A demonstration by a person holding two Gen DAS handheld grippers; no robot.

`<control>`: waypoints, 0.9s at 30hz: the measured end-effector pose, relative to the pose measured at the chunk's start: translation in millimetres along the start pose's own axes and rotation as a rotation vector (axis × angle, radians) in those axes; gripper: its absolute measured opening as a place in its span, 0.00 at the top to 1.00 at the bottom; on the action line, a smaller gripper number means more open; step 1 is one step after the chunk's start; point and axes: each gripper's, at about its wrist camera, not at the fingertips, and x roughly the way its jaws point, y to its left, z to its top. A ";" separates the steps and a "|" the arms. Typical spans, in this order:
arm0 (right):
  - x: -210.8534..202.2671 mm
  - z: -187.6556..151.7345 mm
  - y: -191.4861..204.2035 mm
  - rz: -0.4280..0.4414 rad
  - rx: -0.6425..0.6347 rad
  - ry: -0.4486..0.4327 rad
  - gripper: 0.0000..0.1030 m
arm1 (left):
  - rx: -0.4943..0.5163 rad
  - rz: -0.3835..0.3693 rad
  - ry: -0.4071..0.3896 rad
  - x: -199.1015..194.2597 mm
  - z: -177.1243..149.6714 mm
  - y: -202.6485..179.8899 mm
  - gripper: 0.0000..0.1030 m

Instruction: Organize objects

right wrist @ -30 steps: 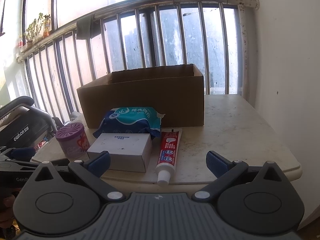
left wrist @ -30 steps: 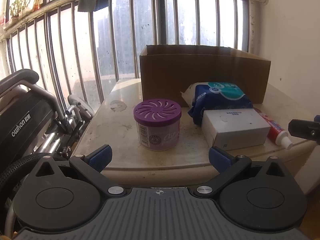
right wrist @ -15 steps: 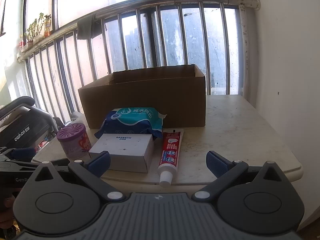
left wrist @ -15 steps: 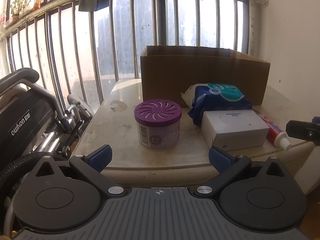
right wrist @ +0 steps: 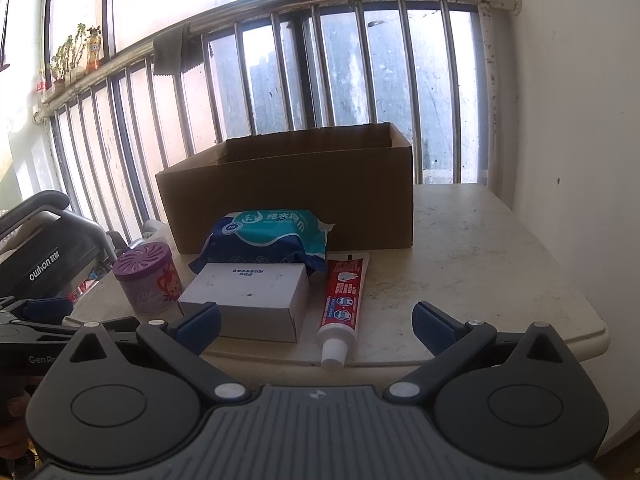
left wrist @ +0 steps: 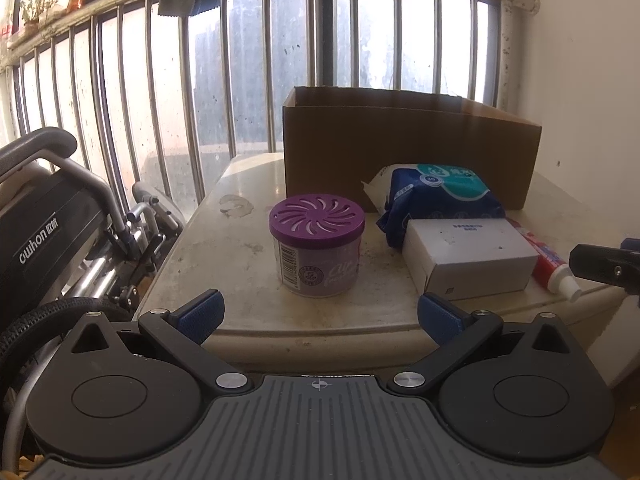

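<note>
A purple-lidded air freshener jar [left wrist: 316,250] [right wrist: 147,283] stands near the table's front left. Beside it lie a white carton [left wrist: 468,254] [right wrist: 247,304], a blue-and-teal wipes pack [left wrist: 436,196] [right wrist: 268,242] and a red toothpaste tube [right wrist: 342,300] [left wrist: 550,262]. Behind them stands an open cardboard box [left wrist: 408,148] [right wrist: 288,192]. My left gripper [left wrist: 318,314] is open, just short of the table edge, in line with the jar. Also open, my right gripper [right wrist: 316,322] hovers at the front edge over the tube's cap.
The stained cream table [right wrist: 480,264] sits against a barred window [left wrist: 248,80] and a white wall [right wrist: 568,120] on the right. A folded wheelchair [left wrist: 60,232] stands close at the left. The right gripper's finger [left wrist: 604,268] shows at the left view's right edge.
Both grippers have crept slightly forward toward the table; the objects look a little larger and have not moved. Both pairs of jaws stay equally wide.
</note>
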 end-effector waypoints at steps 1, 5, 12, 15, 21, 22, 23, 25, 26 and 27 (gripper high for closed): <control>0.1 0.0 0.1 -0.001 -0.001 0.000 0.00 | 0.000 0.002 0.000 0.1 0.0 0.3 0.00; 0.8 0.4 0.4 0.000 -0.002 0.001 0.00 | -0.011 -0.017 0.002 0.3 0.2 2.0 0.00; 0.9 1.6 0.1 -0.001 0.004 -0.001 0.00 | -0.019 -0.012 0.006 1.9 0.2 2.6 0.00; 0.3 1.7 0.1 -0.003 0.005 -0.001 0.00 | -0.026 -0.016 0.006 1.6 0.1 4.4 0.00; 0.2 1.3 -0.2 -0.006 0.006 0.004 0.00 | -0.033 -0.026 0.011 0.8 -0.2 5.9 0.00; 0.5 1.0 -0.2 -0.007 0.006 0.006 0.00 | -0.042 -0.038 0.013 0.7 -0.2 6.7 0.00; 0.5 0.5 -0.1 -0.008 0.006 0.008 0.00 | -0.051 -0.049 0.015 0.8 -0.1 7.5 0.00; 0.8 0.1 -0.4 -0.009 0.005 0.012 0.00 | -0.055 -0.053 0.016 1.3 -0.1 7.5 0.00; 1.0 0.1 -0.6 -0.010 0.004 0.013 0.00 | -0.050 -0.046 0.016 1.8 -0.2 6.7 0.00; 1.1 0.3 -0.9 -0.011 0.004 0.013 0.00 | -0.042 -0.038 0.016 2.3 -0.3 5.6 0.00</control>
